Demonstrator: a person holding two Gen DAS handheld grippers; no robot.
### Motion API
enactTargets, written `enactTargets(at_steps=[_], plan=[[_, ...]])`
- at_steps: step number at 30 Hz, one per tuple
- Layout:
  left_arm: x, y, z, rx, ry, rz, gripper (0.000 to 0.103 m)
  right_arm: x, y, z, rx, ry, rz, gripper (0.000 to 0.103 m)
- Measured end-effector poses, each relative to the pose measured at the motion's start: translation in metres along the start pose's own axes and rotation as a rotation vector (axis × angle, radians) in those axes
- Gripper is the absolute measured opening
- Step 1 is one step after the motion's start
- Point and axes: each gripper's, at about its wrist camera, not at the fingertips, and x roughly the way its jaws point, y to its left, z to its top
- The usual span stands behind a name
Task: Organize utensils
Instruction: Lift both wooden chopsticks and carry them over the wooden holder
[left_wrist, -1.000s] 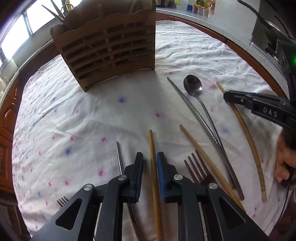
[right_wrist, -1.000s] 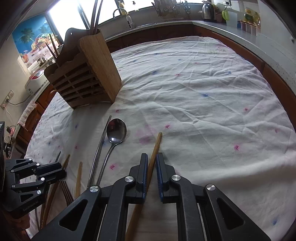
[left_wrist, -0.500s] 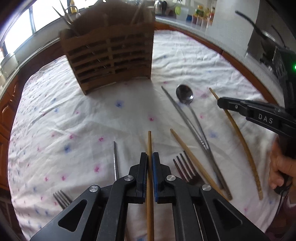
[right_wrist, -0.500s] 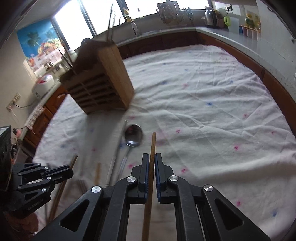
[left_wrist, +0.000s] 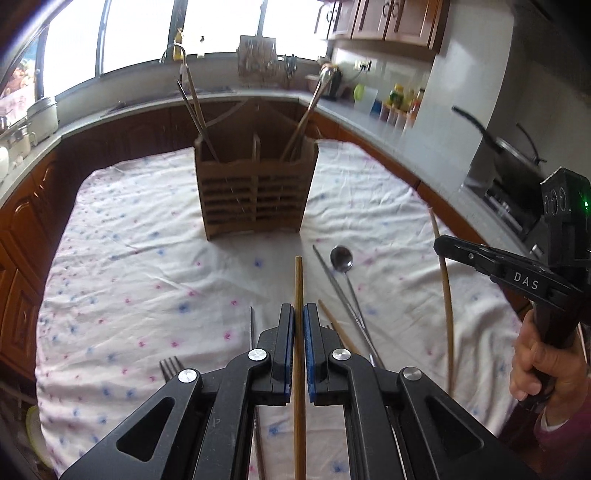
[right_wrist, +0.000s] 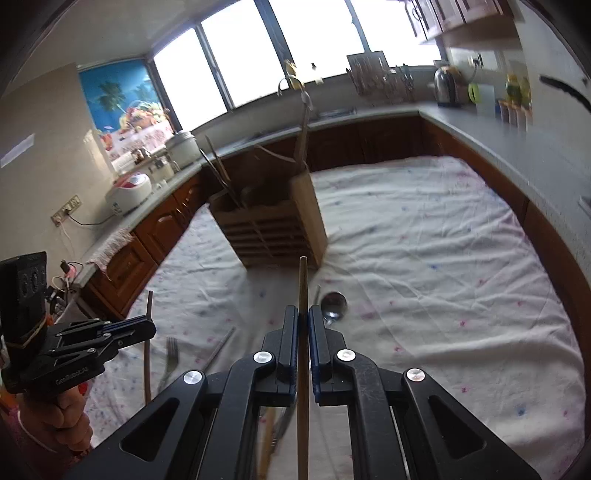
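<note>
Both jaws apparently clamp wooden chopsticks (left_wrist: 299, 295) above tablecloth (left_wrist: 147, 295).

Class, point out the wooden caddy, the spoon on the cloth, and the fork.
Caddy (left_wrist: 255, 195), left wrist view, slatted front wall.
Spoon (left_wrist: 341, 257), left wrist view, its bowl.
Fork (left_wrist: 170, 367), left wrist view, its tines.

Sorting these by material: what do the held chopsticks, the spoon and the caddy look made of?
Chopstick in the left gripper and chopstick in the right gripper: tan, matte, probably bamboo or wood. Spoon: shiny grey, likely steel. Caddy: brown slatted wood, unpolished.
</note>
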Motion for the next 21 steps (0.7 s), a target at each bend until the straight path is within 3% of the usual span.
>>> enactTargets(at_steps=[12, 21], plan=[[-0.070, 0.008, -0.017, -0.050, -0.126, 0.003, 0.003, -0.035, 0.017, 0.010, -0.022, -0.093, 0.023, 0.006], [-0.088, 0.015, -0.016, -0.075, -0.194, 0.008, 0.003, -0.047, 0.020, 0.018, -0.025, -0.145, 0.033, 0.006]])
